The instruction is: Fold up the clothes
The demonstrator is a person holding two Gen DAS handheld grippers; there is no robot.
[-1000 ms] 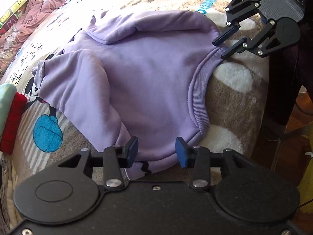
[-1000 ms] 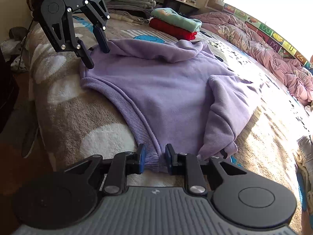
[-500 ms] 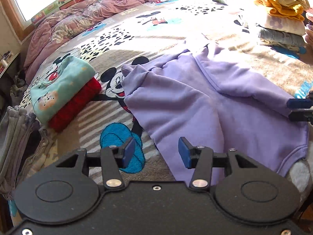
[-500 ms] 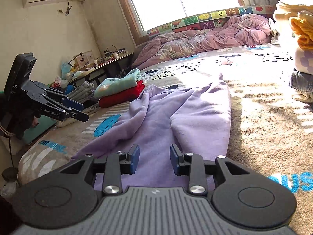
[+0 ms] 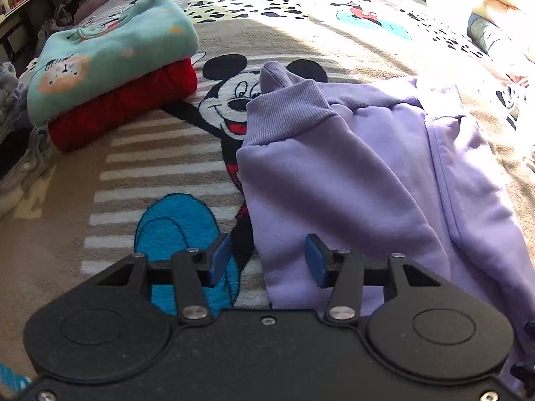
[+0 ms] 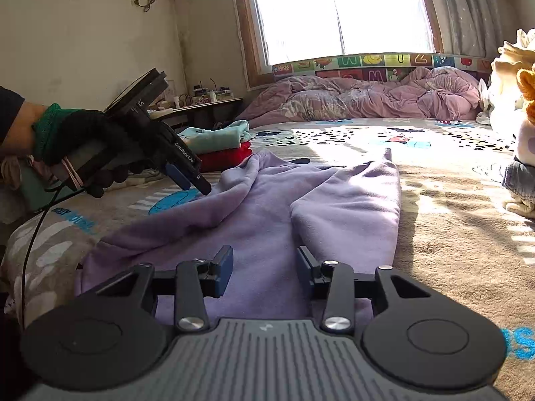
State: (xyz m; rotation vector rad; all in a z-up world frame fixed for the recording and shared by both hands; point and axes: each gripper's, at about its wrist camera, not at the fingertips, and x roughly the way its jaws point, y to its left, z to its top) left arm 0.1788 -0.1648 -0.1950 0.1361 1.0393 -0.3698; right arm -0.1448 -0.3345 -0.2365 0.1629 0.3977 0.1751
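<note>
A purple sweatshirt (image 5: 351,173) lies spread on the cartoon-print blanket (image 5: 160,167), one ribbed cuff (image 5: 287,110) turned up toward the far side. My left gripper (image 5: 265,257) hovers open over the near edge of that sleeve, one pad above the cloth and the other above the blanket. In the right wrist view a gloved hand (image 6: 83,147) holds the left gripper (image 6: 190,180) tilted down at the sleeve fold. My right gripper (image 6: 265,267) sits low over the sweatshirt (image 6: 267,207), its jaws opening. Purple cloth lies under the gap and the pads do not press on it.
A folded teal top on a red one (image 5: 110,67) sits left of the sweatshirt. Grey clothes (image 5: 13,153) hang at the bed's left edge. A pink quilt (image 6: 367,97) lies under the window, and a stack of clothes (image 6: 515,100) stands at the right.
My left gripper swung from the hem side across to the sleeve near the folded stack. My right gripper let go of the hem, widened its jaws and tipped up toward the window.
</note>
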